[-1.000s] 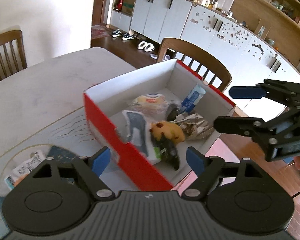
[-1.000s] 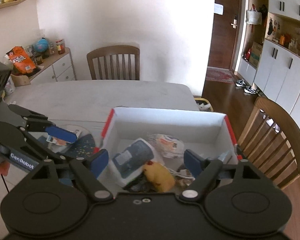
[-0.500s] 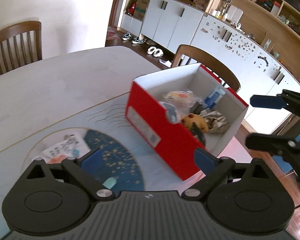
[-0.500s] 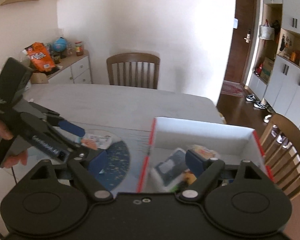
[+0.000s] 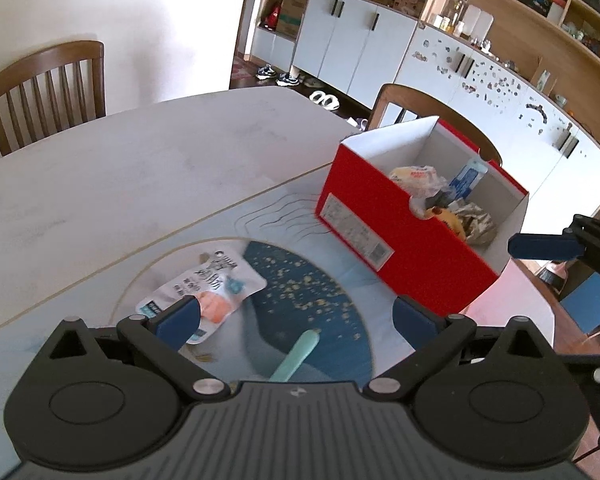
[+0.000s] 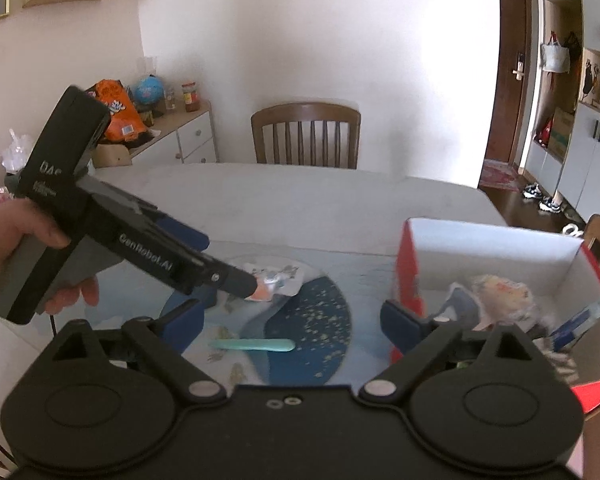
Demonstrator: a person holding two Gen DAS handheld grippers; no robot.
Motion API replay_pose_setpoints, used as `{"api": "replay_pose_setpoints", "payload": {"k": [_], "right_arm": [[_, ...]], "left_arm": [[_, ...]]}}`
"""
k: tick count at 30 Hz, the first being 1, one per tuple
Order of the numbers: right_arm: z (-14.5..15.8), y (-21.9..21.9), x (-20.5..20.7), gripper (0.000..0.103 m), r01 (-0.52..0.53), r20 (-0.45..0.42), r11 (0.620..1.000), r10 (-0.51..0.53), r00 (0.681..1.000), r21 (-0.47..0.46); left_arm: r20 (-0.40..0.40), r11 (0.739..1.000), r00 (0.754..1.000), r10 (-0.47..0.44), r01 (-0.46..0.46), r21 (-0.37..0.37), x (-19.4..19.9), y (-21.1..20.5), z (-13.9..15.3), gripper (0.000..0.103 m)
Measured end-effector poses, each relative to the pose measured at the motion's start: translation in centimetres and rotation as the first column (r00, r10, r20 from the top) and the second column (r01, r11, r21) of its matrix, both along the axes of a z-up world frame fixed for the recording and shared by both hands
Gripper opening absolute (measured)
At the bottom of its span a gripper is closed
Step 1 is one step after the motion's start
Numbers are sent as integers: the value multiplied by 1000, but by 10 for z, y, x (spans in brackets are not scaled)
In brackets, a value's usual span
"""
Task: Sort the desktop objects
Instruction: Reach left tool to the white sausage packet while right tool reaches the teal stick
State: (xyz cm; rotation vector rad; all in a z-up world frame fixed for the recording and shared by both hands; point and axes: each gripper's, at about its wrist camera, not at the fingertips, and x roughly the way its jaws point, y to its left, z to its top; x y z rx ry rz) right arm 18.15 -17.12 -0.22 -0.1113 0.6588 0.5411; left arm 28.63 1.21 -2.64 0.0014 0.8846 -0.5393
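A white snack pouch (image 5: 208, 288) with an orange picture and a teal tube (image 5: 296, 356) lie on a blue patterned mat (image 5: 300, 280). My left gripper (image 5: 296, 320) hovers open over them, touching neither; the tube lies below the gap. In the right wrist view the left gripper (image 6: 224, 262) has one fingertip near the pouch (image 6: 280, 280). My right gripper (image 6: 294, 320) is opening, with nothing between its pads, above the tube (image 6: 252, 345). The red box (image 5: 400, 240) (image 6: 408, 272) holds several packets, a blue carton and a yellow toy.
The pale table (image 5: 120, 168) stretches behind the mat. Wooden chairs stand at its far side (image 6: 306, 136) and behind the box (image 5: 420, 104). A sideboard (image 6: 172, 140) with snacks is at the left wall. White cabinets (image 5: 380, 48) line the room.
Both grippers have swung left from above the red box to over the mat. Their jaws have widened. The pouch and teal tube have come into full view; the box now sits at the right.
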Motion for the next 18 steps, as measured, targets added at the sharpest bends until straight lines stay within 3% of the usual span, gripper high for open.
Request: {"api": "replay_pose_setpoints", "payload": {"k": [7, 18], "right_arm": [[-19, 23, 3, 95, 21, -33, 1000, -21, 999, 1], [-58, 60, 15, 97, 15, -75, 1000, -16, 997, -10]], "left_arm": [[7, 998, 998, -58, 58, 24, 7, 15, -11, 103], [-6, 998, 999, -49, 50, 46, 31, 34, -27, 103]]}}
